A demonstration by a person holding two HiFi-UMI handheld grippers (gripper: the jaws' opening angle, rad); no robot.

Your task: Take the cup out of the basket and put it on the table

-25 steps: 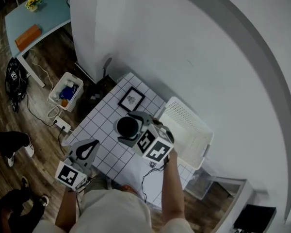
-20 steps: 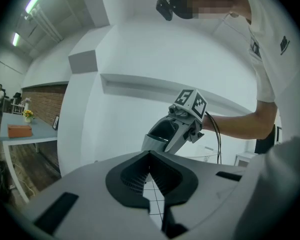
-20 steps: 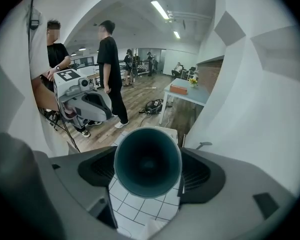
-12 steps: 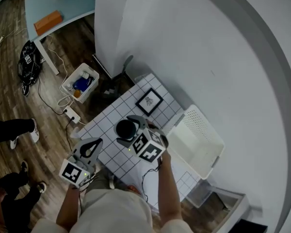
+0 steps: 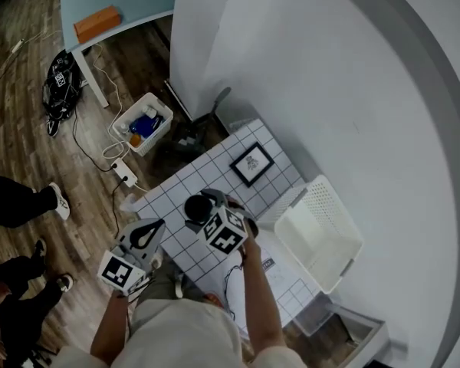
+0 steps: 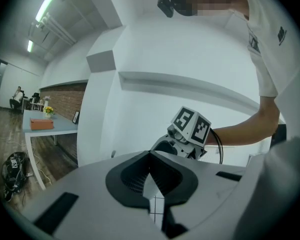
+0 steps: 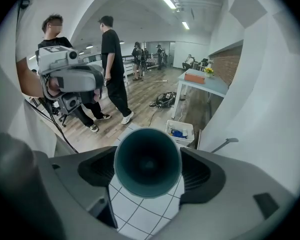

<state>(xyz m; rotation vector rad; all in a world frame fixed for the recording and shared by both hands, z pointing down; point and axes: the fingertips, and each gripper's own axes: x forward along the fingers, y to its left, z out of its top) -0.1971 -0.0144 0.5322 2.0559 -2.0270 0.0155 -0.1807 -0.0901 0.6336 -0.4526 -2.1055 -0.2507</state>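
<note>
Left gripper (image 5: pixel 144 233) sat at lower left of the head view, off the near-left edge of the table (image 5: pixel 172 190); its jaws were together at the tips with nothing between them, only gridded tabletop showing through the gap behind the pads. Centre frame: right gripper (image 5: pixel 211 210) was clamped on the cup (image 5: pixel 197 206), one jaw on each side of the cup wall; in the right gripper view the dark teal cup (image 7: pixel 147 161) filled the gap, mouth facing the camera, white grid under it. Cup was out of the basket and over the table's left-centre area; couldn't tell if its base touched the top. Just up and right of it, a small framed picture (image 5: pixel 251 163) lay flat on the grid, apart from the cup. Far right: white perforated basket (image 5: pixel 339 219) sat at the table's right end, well apart from the cup.
</note>
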